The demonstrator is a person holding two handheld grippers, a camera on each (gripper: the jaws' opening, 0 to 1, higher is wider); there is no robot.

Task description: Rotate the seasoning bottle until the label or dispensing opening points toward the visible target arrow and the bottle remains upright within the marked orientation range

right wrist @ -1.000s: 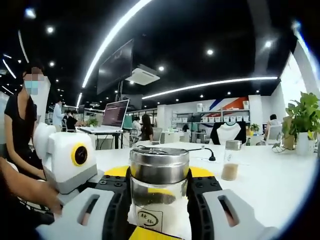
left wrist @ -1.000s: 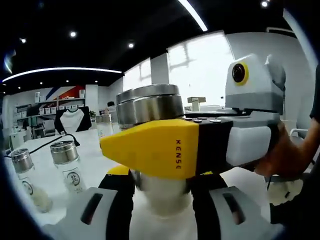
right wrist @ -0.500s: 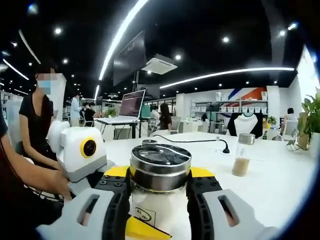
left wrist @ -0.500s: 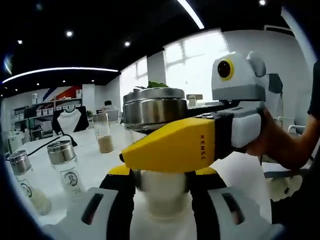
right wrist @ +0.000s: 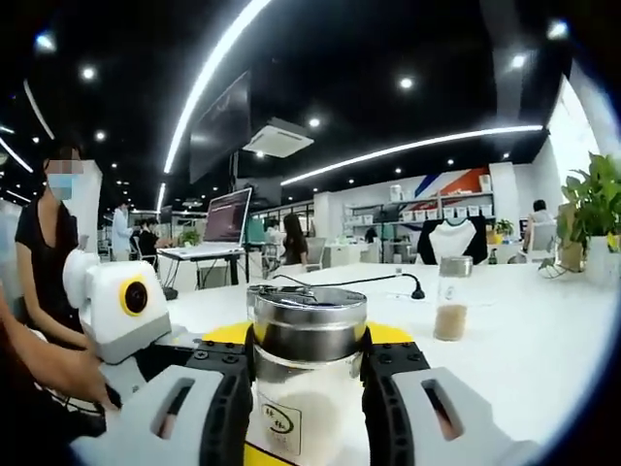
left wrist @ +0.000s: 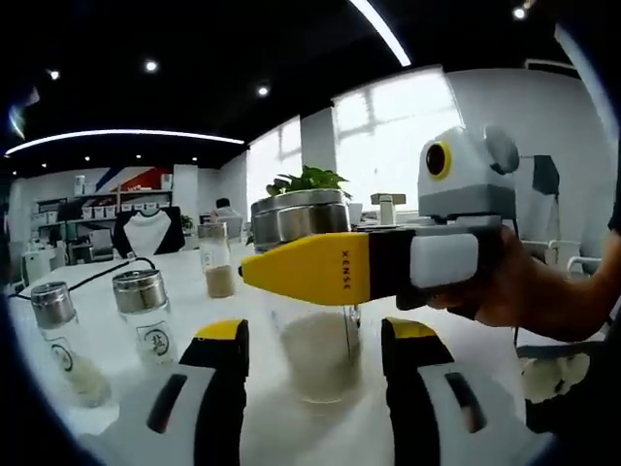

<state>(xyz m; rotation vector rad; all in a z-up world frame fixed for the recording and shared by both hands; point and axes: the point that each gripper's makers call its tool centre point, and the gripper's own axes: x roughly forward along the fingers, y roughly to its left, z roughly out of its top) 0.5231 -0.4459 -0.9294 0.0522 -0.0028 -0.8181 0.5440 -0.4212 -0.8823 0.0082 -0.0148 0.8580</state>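
1. Seen along the left gripper, its two jaws stand spread on either side of the seasoning bottle, with clear gaps between each jaw and the glass, so this tool is open and grips nothing.
2. That bottle stands upright on the white table, its steel cap partly behind the right gripper, whose yellow jaw crosses in front of the bottle just below the cap, held by a hand.
3. To the left stand three other bottles, apart from one another, and a potted plant rises behind the cap.
4. Looking along the right gripper, both jaws press against the sides of the seasoning bottle, which is upright with its label facing the camera: clamped.
5. At left the left gripper sits low beside it; whether it touches the bottle cannot be told here.
6. Farther off, a small bottle stands on the table, and a laptop sits on a far desk.
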